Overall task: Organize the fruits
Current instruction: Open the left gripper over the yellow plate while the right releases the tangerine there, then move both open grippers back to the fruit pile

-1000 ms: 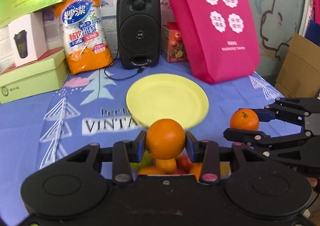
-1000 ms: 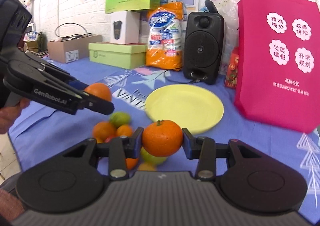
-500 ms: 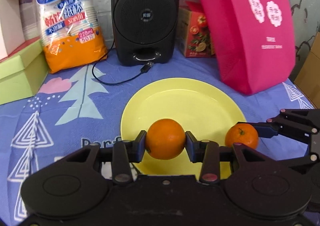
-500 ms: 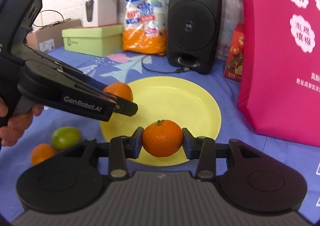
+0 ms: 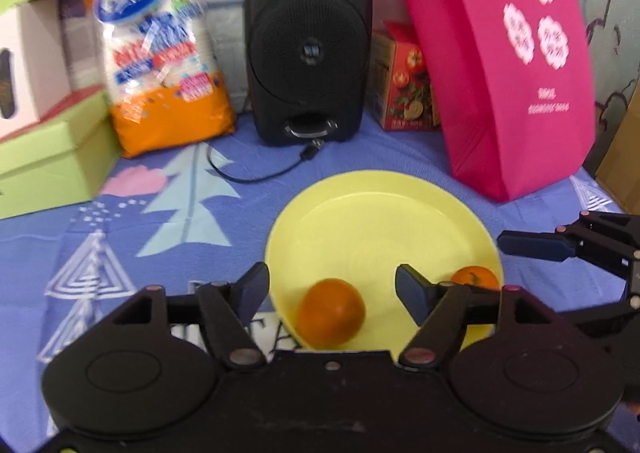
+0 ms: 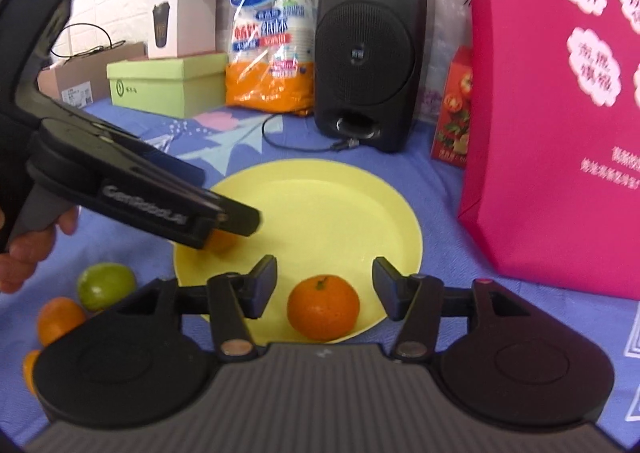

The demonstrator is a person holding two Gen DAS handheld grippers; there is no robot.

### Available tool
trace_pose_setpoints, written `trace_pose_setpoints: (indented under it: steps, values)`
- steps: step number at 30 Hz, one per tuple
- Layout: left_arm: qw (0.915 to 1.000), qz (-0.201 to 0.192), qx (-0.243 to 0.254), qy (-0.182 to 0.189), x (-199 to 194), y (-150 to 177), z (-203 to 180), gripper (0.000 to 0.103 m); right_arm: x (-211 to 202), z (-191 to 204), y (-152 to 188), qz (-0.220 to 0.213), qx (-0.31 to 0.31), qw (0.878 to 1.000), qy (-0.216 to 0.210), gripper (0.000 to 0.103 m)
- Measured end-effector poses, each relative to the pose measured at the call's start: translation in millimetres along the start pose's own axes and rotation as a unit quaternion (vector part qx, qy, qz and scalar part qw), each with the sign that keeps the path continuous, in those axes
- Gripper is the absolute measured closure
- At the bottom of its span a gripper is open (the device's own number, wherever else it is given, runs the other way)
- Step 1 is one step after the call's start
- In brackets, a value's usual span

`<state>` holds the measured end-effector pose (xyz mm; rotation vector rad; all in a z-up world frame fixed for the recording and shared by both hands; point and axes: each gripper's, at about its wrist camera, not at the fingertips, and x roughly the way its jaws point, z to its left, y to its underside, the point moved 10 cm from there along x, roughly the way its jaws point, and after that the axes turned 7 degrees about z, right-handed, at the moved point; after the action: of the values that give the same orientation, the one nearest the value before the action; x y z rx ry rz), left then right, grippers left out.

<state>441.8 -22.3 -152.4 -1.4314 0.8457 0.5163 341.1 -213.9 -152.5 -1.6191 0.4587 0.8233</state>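
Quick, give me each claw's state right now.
Left claw: open, holding nothing; a round orange fruit lies on the yellow plate below it.
Right claw: open, empty; a stemmed orange tangerine sits between its fingers.

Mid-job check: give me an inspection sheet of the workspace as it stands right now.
Surface: blue patterned tablecloth.
Job's things: yellow plate holds two oranges; green fruit and another orange lie off the plate.
Clutter: speaker, pink bag, cup pack, green boxes.
Grippers: left gripper and right gripper, jaws open, empty.
Cables: speaker cable on the cloth.
Surroundings: cardboard box.
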Motion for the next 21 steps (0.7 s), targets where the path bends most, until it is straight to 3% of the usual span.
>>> trace_pose_setpoints:
  steps: [5,11,21]
  values:
    - [0.9995,-0.031,-0.001,-0.005,-59,22,5,0.033,-45,11,5,-0.029,0.004,1.000,-0.009,0.051]
    - [0.9989,-0.045,0.006,-0.008,-114,69,-3,0.033,-84,40,37,-0.034,-0.004,0.999,-0.018,0.051]
    - [0.9993,-0.035,0.008,0.011,-143,151,-32,0.034,-113,81,97,-0.017,-0.003,0.999,-0.042,0.051]
